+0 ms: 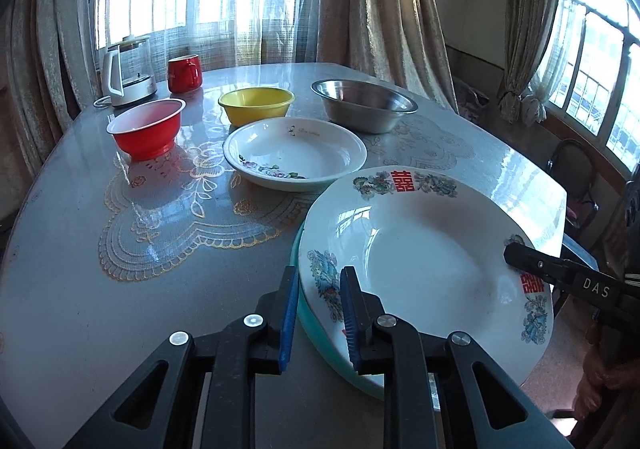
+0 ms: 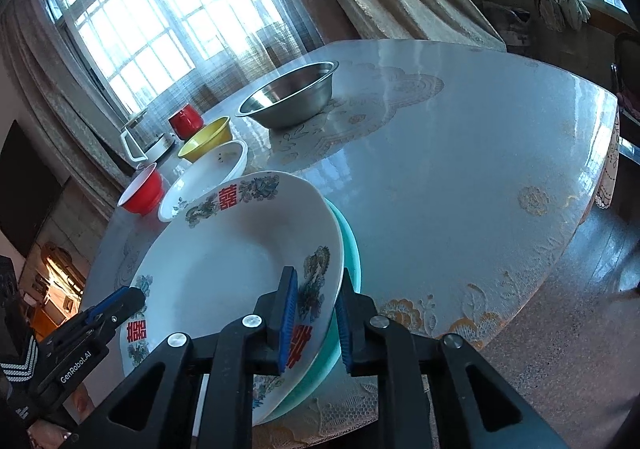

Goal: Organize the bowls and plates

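A white plate (image 1: 420, 261) (image 2: 224, 269) with red characters and flower prints lies on a teal plate (image 1: 316, 333) (image 2: 352, 249) at the table's near edge. My left gripper (image 1: 319, 313) straddles the stack's left rim, one blue pad over the white plate and one under the teal one, shut on both. My right gripper (image 2: 315, 323) clamps the opposite rim the same way. Each gripper also shows in the other's view, the left gripper (image 2: 120, 301) and the right gripper (image 1: 520, 255). Whether the stack rests on the table or hangs just above it I cannot tell.
Further back on the table (image 1: 120, 229) stand a flowered white deep plate (image 1: 296, 153), a yellow bowl (image 1: 256, 105), a red bowl (image 1: 146, 133) and a steel bowl (image 1: 366, 105). A red mug (image 1: 184, 73) and a kettle (image 1: 128, 73) sit by the curtained window.
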The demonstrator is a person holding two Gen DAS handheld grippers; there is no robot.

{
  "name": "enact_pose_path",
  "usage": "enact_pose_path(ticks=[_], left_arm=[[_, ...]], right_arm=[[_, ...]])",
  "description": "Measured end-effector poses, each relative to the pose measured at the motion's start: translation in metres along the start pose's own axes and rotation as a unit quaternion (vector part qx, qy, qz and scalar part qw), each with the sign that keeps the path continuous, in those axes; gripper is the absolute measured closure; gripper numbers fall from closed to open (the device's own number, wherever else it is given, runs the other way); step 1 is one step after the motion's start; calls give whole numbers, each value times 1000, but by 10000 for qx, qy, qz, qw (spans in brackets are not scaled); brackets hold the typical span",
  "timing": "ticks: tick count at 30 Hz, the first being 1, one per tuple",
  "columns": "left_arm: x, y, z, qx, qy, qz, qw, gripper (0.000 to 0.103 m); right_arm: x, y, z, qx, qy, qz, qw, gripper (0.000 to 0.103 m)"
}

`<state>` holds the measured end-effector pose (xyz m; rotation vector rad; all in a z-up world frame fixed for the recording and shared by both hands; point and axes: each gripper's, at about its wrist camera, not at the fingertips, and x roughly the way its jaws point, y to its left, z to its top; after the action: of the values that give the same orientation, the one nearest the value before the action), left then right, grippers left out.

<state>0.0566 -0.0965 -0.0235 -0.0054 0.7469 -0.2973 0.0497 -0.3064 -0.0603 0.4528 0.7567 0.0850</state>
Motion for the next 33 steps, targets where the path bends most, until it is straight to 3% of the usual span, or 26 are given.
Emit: enact_pose_path(ticks=[2,4,6,12,21,29,33], left_arm=[[-1,2,0,-23,29,-65,10000,81],[-4,6,1,-103,38,-143,9998,71],[-8,13,2,-229,-43,-52,9997,42],[-17,37,3,-555,-208,185,9981,22],[-11,68,11,-1014,-104,542,9933,10],[2,82,29,-1050,-44,724,9918,10],[13,84,39,-1003,8,761,9920,10]], right_arm=[[1,1,1,11,19,-23,10000,83],[1,2,1,14,66,-32,10000,80],[-3,1,-1,27,11,2,10000,71],[-15,-11,2,274,-232,-163,9992,64],[-15,-10,12,222,-224,-637,9975,58],[-16,10,29,-95,-312,-668,9972,58],[-14,23,38,-319,-383,-693,9963,48]])
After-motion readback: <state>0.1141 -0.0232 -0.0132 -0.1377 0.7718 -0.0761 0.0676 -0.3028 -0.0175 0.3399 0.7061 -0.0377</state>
